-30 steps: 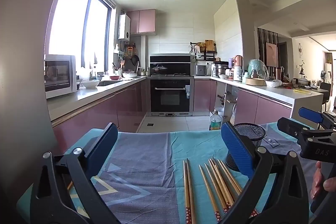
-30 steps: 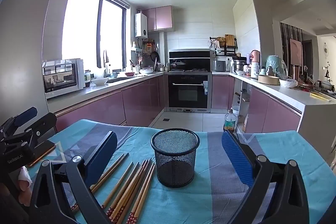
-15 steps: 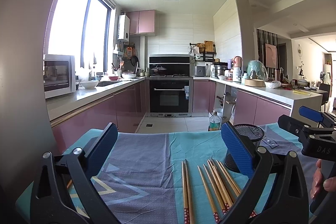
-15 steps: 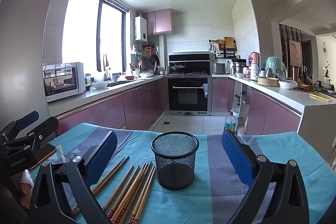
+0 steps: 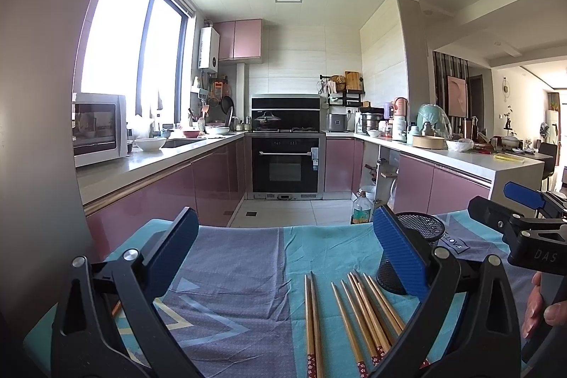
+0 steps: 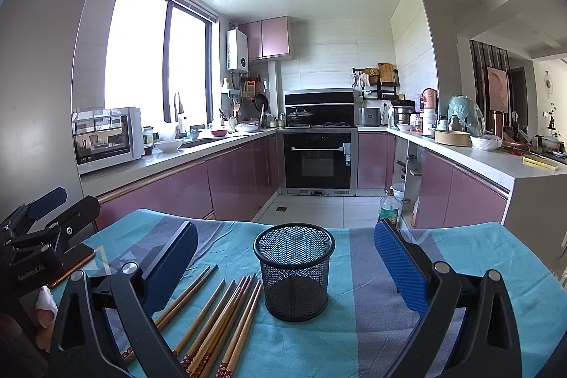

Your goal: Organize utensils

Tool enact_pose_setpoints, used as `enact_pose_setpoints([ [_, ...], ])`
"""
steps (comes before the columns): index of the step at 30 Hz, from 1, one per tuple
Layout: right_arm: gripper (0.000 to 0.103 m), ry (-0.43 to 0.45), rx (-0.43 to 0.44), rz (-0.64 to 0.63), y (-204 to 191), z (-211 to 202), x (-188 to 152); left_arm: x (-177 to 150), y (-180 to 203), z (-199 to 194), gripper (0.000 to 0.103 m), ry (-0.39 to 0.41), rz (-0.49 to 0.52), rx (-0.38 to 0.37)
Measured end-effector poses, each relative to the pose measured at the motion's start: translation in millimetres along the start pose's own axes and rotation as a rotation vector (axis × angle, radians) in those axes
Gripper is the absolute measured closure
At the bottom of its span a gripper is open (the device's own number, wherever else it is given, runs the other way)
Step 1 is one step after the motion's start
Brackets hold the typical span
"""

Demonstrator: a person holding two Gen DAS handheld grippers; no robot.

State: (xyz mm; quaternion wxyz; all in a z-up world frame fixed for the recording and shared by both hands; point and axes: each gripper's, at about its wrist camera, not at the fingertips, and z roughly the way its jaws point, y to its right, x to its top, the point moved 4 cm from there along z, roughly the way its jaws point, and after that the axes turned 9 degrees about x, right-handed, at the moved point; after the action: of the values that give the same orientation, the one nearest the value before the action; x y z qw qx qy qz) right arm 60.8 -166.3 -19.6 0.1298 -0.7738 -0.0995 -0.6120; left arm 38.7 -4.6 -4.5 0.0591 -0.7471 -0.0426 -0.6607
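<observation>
Several wooden chopsticks (image 5: 358,317) with red patterned ends lie side by side on a blue and teal tablecloth (image 5: 241,271). They also show in the right wrist view (image 6: 219,317). A black mesh cup (image 6: 295,271) stands upright and empty just right of them; in the left wrist view the cup (image 5: 421,232) is partly hidden behind a finger. My left gripper (image 5: 283,254) is open and empty above the cloth, left of the chopsticks. My right gripper (image 6: 283,264) is open and empty, with the cup between its fingers' line of sight.
One more stick (image 6: 74,268) lies at the cloth's left edge under the left gripper. Beyond the table's far edge is a kitchen floor with a bottle (image 6: 389,204), an oven (image 6: 319,162) and counters on both sides.
Both views have shifted slightly; the table contents sit a little lower in frame. Chopsticks and cup have not moved. Both grippers stay open.
</observation>
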Motion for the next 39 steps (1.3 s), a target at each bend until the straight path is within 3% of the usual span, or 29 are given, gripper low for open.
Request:
enact_pose_setpoints([
  [39,0.007,-0.001,0.010,0.004,2.2,-1.5,0.4,0.4,0.3,1.1,0.006,0.001,-0.004,-0.003],
])
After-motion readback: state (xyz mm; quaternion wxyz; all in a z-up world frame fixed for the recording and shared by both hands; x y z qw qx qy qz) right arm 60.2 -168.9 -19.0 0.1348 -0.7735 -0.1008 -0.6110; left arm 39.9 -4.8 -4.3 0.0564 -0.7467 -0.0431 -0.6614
